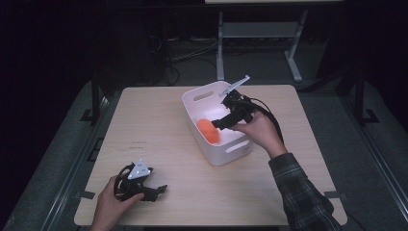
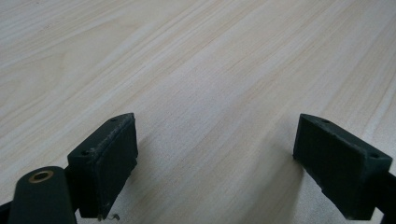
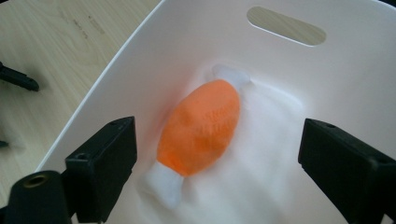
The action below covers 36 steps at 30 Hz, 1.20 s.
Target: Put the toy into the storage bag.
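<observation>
Right gripper view: one orange candy [image 3: 201, 128] in one white bin [image 3: 369, 60]; right hand-held gripper [image 3: 217, 158] released.

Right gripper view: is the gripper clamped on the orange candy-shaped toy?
No. The orange candy-shaped toy lies on the floor of the white bin, and the right gripper stands open above it, clear of it.

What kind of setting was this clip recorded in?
Most likely a lab or workshop recording station, not a home. A bare pale wooden table stands in a dark room, cables trail over the floor behind it, and a metal-framed bench stands beyond. A white bin holds an orange candy-shaped toy.
</observation>
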### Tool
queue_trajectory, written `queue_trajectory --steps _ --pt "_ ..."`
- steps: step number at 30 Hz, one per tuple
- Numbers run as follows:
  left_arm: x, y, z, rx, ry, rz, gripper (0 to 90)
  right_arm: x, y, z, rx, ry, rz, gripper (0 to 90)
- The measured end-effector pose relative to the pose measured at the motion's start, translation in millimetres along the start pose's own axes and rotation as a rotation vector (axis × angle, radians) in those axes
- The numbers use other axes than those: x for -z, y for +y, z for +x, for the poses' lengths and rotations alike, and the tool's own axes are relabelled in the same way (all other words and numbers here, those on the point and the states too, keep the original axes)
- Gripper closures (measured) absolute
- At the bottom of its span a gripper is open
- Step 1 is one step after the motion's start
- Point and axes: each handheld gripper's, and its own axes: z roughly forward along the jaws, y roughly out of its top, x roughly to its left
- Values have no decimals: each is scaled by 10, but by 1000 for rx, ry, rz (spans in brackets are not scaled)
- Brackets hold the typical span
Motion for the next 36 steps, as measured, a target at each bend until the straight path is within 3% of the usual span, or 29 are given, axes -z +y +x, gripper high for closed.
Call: queue_trajectory --steps 11,21,36 --pt "0 0 1 -2 -1 1 128 291 -273 -69 -17 -13 -36 98" --pt "0 0 1 -2 0 0 128 595 -608 -174 -60 -28 -86 92" --pt "0 0 1 -1 0 0 128 780 -1225 -325 -134 -43 -100 89"
